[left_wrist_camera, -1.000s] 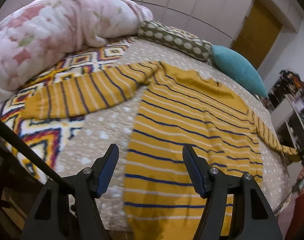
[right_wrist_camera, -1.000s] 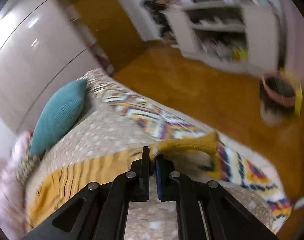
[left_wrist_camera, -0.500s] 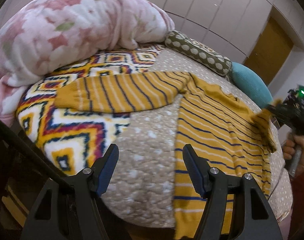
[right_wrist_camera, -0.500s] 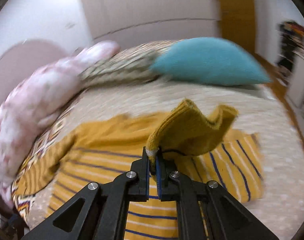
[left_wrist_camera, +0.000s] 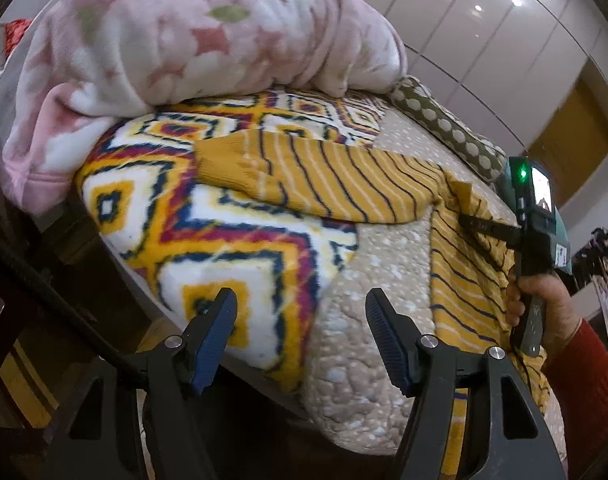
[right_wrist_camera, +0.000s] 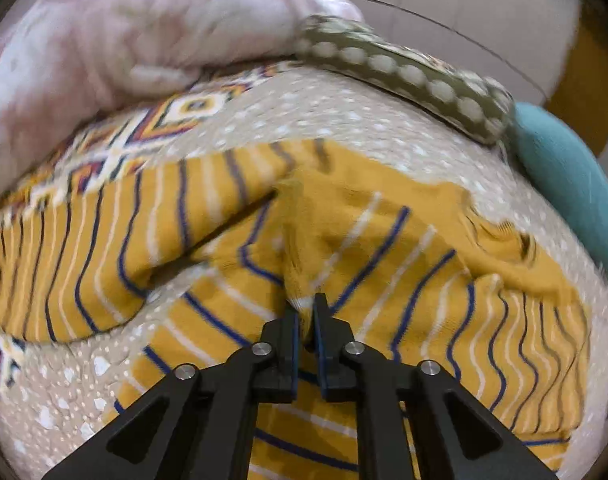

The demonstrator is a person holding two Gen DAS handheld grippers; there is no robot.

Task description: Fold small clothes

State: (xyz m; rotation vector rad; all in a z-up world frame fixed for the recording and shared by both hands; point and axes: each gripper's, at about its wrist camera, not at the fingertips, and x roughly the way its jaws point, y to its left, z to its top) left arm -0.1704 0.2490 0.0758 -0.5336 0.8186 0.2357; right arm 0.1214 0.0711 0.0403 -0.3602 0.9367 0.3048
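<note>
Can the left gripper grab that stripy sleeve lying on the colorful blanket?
Probably yes. The left gripper is open and empty, and the sleeve lies flat on the patterned blanket straight ahead, with nothing on top. The right gripper is busy off to the side, pinching the sweater.

Left tool (left_wrist_camera: pixel 300 340) wide open, holding nothing. Right tool (right_wrist_camera: pixel 306 312) nearly closed, probably pinching cloth; picture blurry.

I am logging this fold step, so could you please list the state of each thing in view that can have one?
Left tongs: open, empty.
Right tongs: shut on the sweater.
Sweater: spread on the bed, one sleeve folded across the body.
Other sleeve: stretched out flat.
Pink blanket: bunched up.
</note>
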